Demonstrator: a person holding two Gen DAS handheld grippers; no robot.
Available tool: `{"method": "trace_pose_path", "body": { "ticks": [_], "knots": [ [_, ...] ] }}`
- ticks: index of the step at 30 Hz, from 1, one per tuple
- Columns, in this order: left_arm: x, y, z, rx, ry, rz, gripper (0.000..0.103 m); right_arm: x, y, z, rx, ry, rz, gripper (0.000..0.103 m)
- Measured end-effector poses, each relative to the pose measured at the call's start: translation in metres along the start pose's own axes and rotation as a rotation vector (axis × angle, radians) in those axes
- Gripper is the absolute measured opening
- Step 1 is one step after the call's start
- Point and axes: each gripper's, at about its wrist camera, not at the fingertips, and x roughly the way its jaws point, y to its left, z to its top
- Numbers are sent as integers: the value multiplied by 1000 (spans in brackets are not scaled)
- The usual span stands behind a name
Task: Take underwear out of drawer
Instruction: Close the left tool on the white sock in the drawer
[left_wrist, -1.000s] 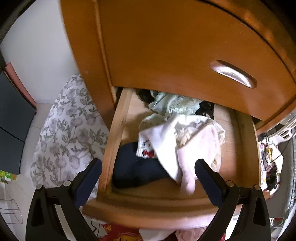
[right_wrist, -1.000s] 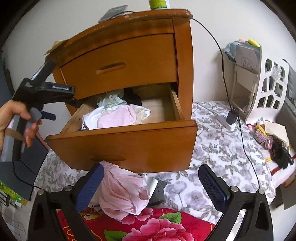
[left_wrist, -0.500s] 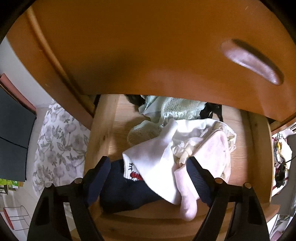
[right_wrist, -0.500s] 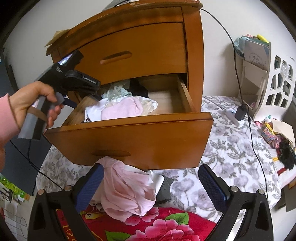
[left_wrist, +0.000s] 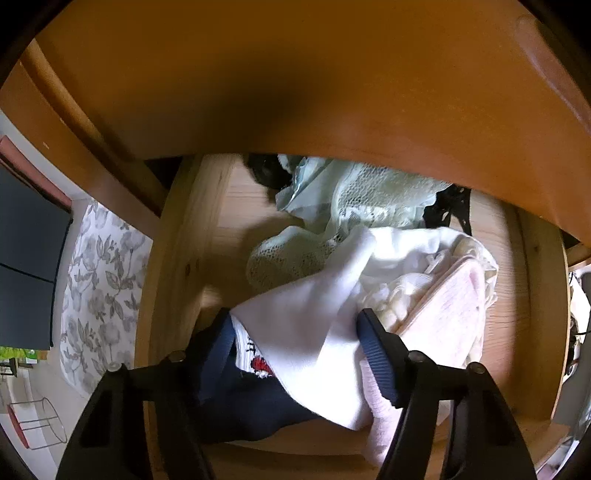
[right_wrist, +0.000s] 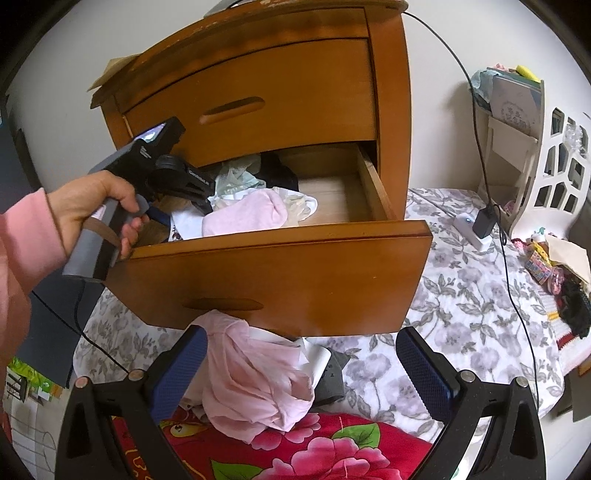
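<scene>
Now we are closing our left gripper around the white garment lying between its jaws in the drawer, pads not clearly pressing; our right gripper is hanging open over the pink cloth.

A grey-flowered bedspread covers the bed, with a red floral blanket at its near edge. A white charger block lies on the spread, its black cable running up the wall. A white lattice rack stands beside it.
</scene>
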Motion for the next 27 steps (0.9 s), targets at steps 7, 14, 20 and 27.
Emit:
{"method": "trace_pose_path", "body": {
  "ticks": [7, 14, 20, 27],
  "knots": [
    [-3, -4, -5, 34, -11, -26, 44, -3, 3, 0, -6, -8, 3, 103],
    [-14, -10, -11, 62, -49, -26, 15, -7, 4, -1, -6, -15, -1, 103],
    [-25, -10, -18, 76, -81, -46, 10, -11, 6, -1, -14, -22, 5, 103],
    [-46, -14, -27, 99, -133, -52, 9, -17, 10, -1, -22, -41, 4, 103]
  ]
}}
